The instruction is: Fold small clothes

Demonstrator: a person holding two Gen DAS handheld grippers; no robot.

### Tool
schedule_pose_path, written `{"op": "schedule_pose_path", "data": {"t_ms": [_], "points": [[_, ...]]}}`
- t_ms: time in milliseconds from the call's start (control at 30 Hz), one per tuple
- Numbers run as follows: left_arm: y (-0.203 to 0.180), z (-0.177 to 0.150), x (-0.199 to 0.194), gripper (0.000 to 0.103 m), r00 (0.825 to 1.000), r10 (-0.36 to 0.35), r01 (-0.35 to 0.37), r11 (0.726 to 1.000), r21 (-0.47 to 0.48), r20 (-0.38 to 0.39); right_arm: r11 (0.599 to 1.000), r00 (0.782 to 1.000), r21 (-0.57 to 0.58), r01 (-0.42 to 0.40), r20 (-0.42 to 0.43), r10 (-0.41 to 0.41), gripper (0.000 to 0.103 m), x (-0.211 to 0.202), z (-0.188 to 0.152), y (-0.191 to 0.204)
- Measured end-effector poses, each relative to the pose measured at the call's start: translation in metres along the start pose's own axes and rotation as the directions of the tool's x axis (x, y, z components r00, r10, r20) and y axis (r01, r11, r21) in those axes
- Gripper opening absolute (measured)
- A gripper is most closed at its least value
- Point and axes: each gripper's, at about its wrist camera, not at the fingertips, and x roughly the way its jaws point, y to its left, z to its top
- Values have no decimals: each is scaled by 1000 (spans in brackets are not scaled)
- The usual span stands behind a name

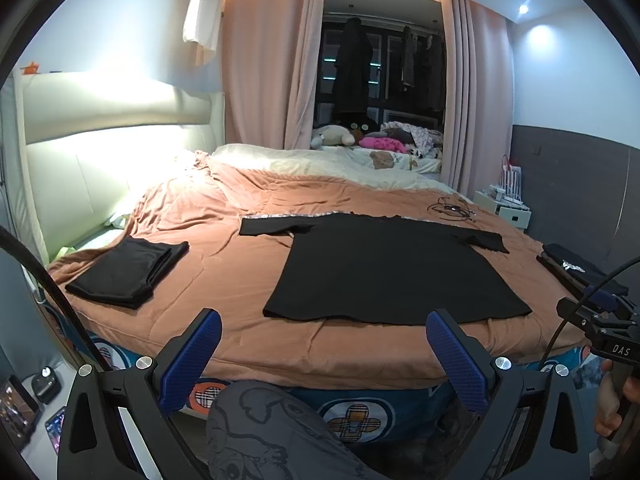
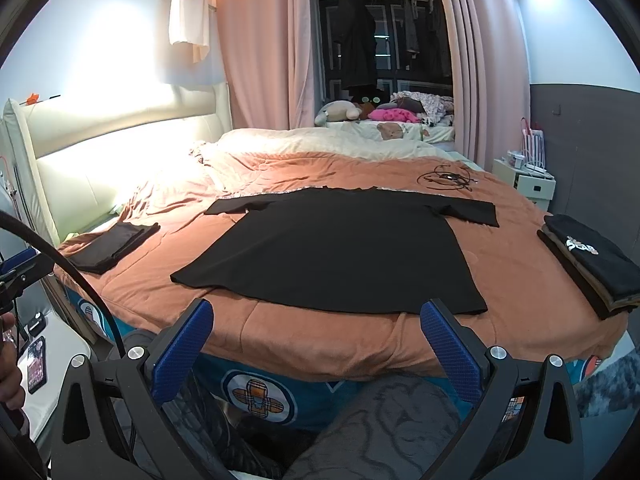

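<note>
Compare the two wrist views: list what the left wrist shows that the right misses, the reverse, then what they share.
Only the left wrist view: the right hand-held gripper at the frame edge, and a small black bedside clock.

Only the right wrist view: the white print on the black folded stack read clearly.

Both: the flat black T-shirt on the orange quilt, the folded black garment and the open left hand-held gripper.

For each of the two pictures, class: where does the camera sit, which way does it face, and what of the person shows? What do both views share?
Left wrist: on the left gripper, open, at the bed's foot, facing the black T-shirt; a knee and the right gripper show.
Right wrist: on the right gripper, open, further right; a knee shows.
Shared: T-shirt, folded black garment, orange blanket.
</note>
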Motion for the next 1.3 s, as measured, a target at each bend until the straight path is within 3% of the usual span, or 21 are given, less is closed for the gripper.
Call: {"op": "schedule_pose_path", "data": {"t_ms": [1300], "points": [[4,-4,3,103,1000,-23,23,1000,-8,5,1000,1000,5,1,-13,-1,103,5,4,0]]}}
